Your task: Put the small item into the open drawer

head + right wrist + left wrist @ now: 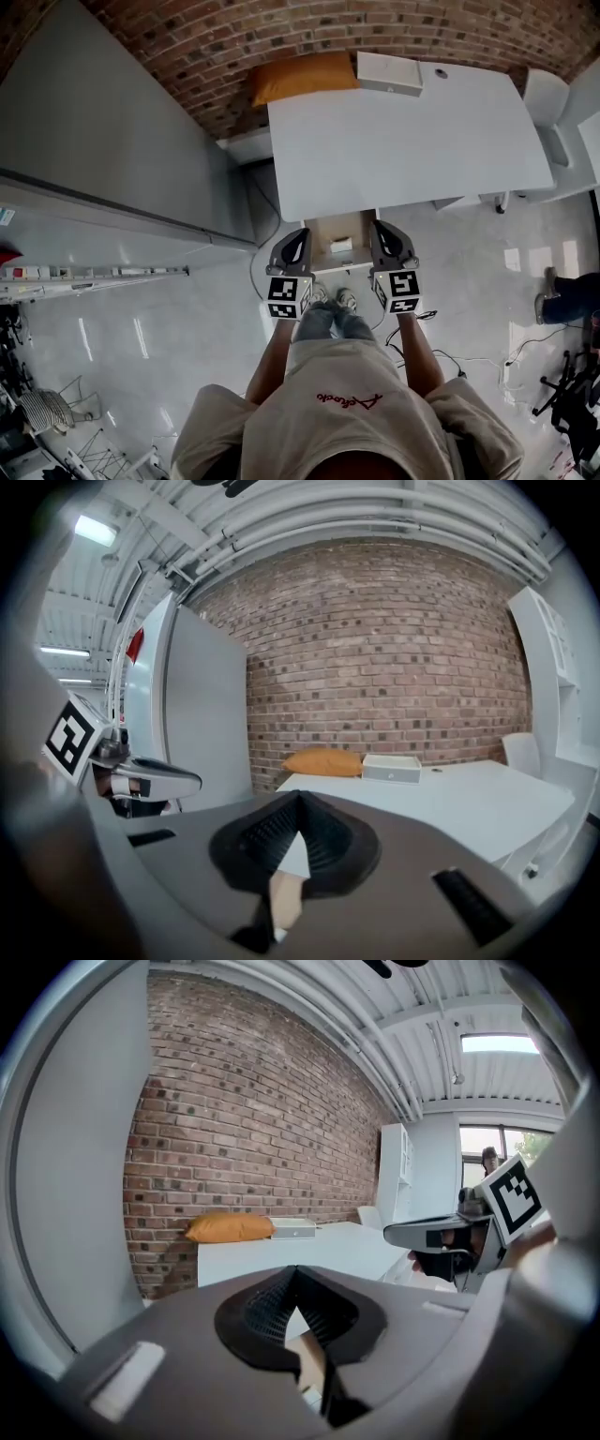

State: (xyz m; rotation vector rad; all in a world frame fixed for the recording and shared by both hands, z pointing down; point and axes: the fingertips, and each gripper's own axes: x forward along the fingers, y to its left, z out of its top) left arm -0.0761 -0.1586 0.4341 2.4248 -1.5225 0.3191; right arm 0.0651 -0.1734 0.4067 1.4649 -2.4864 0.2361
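Closest to the person, the left claw and right claw hung on either side of the open drawer, each pinched together on nothing. Inside the drawer lay the small item, pale and boxy, so the job looked as good as done to me. Beyond the drawer, the desk carried an orange cushion and a white box.

Bright, even light; glare patches on floor; gripper views fisheye-bent, dark-vignetted, foreground soft.
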